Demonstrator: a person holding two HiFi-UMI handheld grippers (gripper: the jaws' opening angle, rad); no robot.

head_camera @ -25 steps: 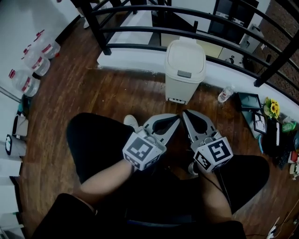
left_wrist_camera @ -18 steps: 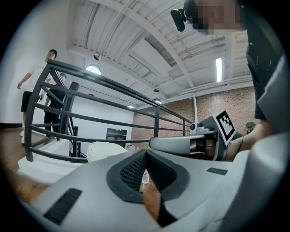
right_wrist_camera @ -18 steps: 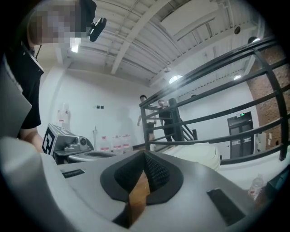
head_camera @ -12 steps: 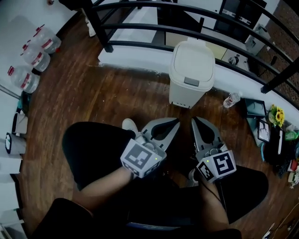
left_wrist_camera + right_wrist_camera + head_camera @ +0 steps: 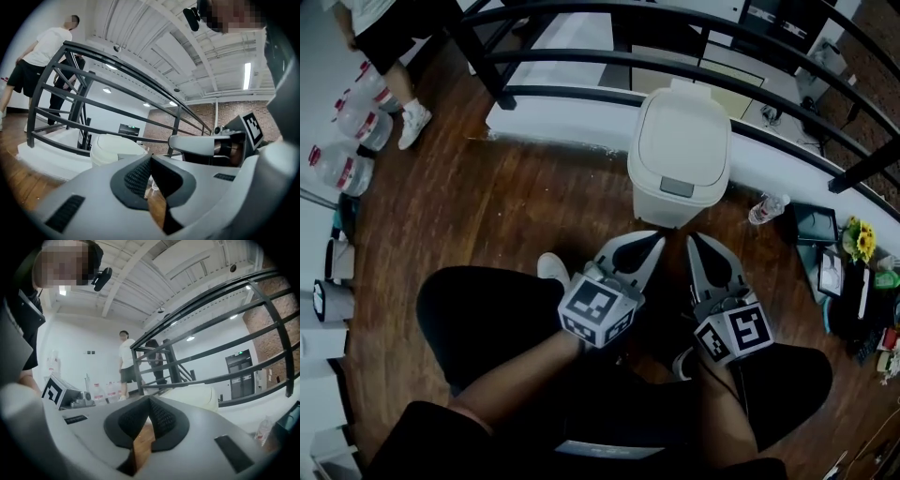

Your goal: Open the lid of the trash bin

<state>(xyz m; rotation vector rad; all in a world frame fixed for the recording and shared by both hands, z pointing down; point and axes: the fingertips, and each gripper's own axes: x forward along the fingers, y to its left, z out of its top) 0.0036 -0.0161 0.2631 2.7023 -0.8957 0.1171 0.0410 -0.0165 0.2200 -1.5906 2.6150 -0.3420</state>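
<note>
A cream trash bin (image 5: 679, 155) with its lid down stands on the wood floor against the white ledge under the black railing. The bin's grey latch faces me. In the head view my left gripper (image 5: 654, 243) and right gripper (image 5: 694, 240) hover side by side just short of the bin's front, both shut and holding nothing. The left gripper view has the bin (image 5: 115, 148) behind its closed tips (image 5: 149, 158). Past the closed right gripper tips (image 5: 150, 400), the right gripper view catches the bin's lid (image 5: 197, 394).
A black metal railing (image 5: 581, 64) runs behind the bin. A plastic bottle (image 5: 767, 208) lies on the floor to the bin's right. Large water jugs (image 5: 337, 159) stand at the left wall. A person (image 5: 389, 37) walks at the upper left. Clutter and flowers (image 5: 861, 242) sit far right.
The bin has drawn closer in the head view and both grippers now point at its front. A person has come into view at the upper left.
</note>
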